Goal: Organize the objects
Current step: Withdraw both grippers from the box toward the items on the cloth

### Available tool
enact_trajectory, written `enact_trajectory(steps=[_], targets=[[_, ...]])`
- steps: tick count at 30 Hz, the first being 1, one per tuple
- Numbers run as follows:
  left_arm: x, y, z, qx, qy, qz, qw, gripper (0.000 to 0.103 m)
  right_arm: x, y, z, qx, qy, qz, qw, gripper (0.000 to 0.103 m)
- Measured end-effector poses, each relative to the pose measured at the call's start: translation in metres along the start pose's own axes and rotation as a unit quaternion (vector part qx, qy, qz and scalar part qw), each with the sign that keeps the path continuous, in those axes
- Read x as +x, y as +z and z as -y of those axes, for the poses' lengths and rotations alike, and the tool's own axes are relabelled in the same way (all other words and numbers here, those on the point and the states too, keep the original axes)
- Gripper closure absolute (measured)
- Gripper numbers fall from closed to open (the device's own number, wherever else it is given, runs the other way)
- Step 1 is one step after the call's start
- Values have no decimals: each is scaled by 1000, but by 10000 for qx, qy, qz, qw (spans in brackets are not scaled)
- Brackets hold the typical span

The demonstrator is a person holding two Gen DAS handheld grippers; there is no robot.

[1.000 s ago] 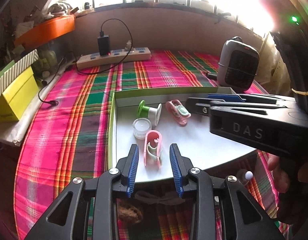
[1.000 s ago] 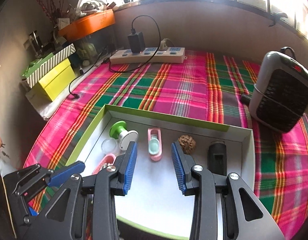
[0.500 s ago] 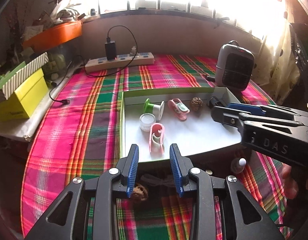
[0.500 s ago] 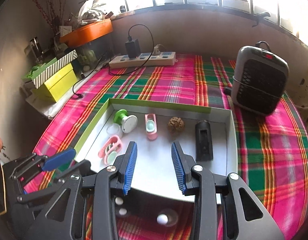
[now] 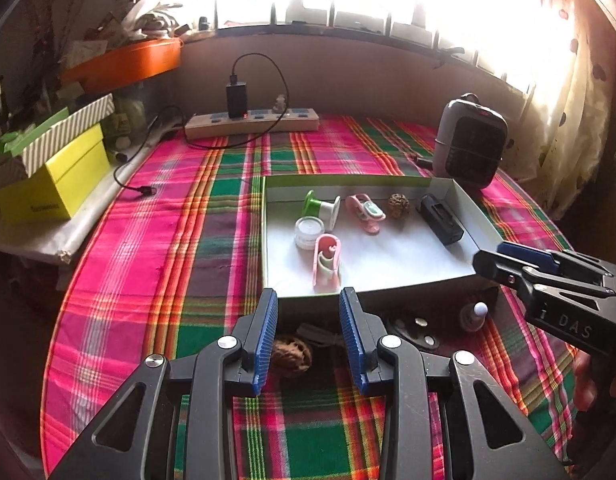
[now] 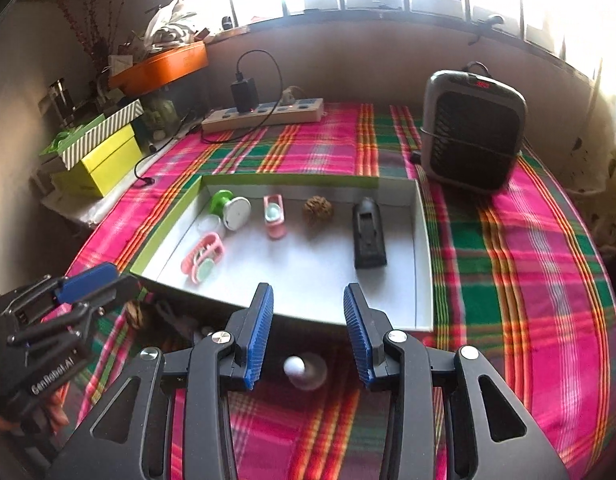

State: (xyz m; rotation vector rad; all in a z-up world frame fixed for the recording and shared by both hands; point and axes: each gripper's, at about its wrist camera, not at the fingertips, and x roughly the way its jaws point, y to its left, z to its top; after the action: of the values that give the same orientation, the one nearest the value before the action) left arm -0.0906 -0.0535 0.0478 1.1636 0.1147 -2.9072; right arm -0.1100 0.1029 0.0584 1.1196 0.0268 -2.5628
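Note:
A shallow white tray [image 5: 267, 184] with a green rim sits on the plaid cloth. It holds a green-and-white spool [image 5: 322, 208], two pink clips [image 5: 327, 262], a clear little jar [image 5: 308, 232], a walnut [image 5: 398, 205] and a black block [image 5: 442, 220]. In the shadow before the tray lie another walnut [image 5: 291, 354] and a white-capped little bottle [image 6: 303, 370]. My left gripper [image 5: 308, 332] hovers open above that walnut, holding nothing. My right gripper [image 6: 308, 332] hangs over the bottle; its jaws are opening and the pads touch nothing.
A grey heater [image 6: 472, 132] stands at the back right and a power strip [image 6: 263, 114] with a charger at the back. Yellow and striped boxes [image 5: 55, 176] are stacked on the left. A loose cable end [image 5: 145, 190] lies on the cloth.
Both grippers have drawn back from over the tray to its near edge. The walnut, the bottle and other small things in front of the tray have come into view.

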Motion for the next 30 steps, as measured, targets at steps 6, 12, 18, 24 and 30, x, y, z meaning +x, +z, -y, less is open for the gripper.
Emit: enact_trajectory(steps=[6, 12, 18, 24, 30], targets=[[-3, -9, -7, -68, -44, -39, 10000, 73, -6, -11, 5, 36, -96, 9, 9999, 59], [-2, -18, -17, -237, -119, -140, 9995, 73, -10, -22, 9, 71, -132, -23, 9999, 58], [0, -25, -20, -316, -228, -187, 9991, 71, -12, -29, 10, 54, -155, -49, 9999, 58], [1, -28, -21, -351, -286, -251, 9987, 70, -10, -34, 12, 76, -174, -101, 9998, 53], [7, -31, -20, -354, -276, -353, 9984, 68, -7, -39, 13, 82, -139, -182, 9997, 53]])
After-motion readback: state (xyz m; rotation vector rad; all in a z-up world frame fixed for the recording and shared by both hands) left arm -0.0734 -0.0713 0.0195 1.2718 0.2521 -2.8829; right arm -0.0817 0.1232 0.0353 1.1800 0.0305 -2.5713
